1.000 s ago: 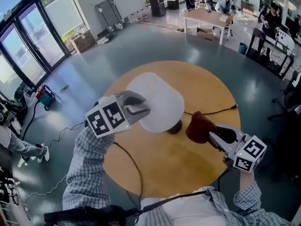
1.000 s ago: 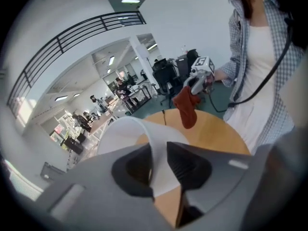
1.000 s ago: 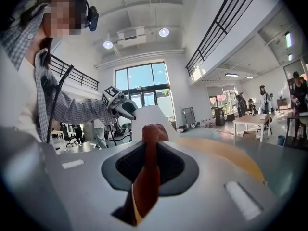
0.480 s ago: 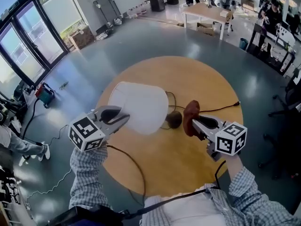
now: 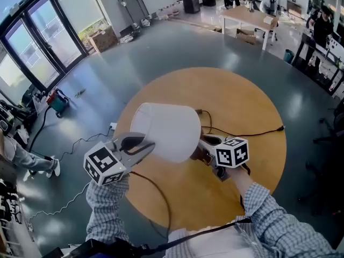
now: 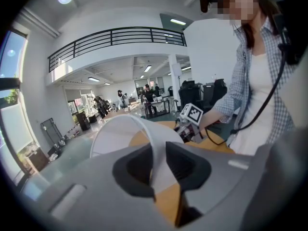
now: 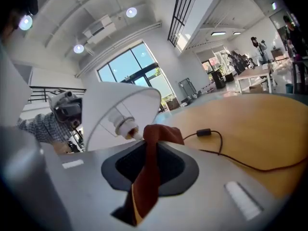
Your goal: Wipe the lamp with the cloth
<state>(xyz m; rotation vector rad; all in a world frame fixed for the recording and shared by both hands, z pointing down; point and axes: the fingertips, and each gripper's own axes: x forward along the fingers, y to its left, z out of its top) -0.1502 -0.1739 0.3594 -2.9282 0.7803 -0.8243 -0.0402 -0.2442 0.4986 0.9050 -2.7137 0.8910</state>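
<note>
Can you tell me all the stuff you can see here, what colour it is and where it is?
lamp: one, white, over the round table, rim pinched by the left claw
cloth: one, reddish brown, hanging in the right claw right by the lamp
cord: one, black, snaking across the round table
round table: one, wood-coloured, under the lamp
long table: one, white, far at the back
left claw: one, grey, closed on the lamp's rim
right claw: one, grey, closed on the cloth
sleeves: two, blue-and-white check, at the bottom of the head view
</note>
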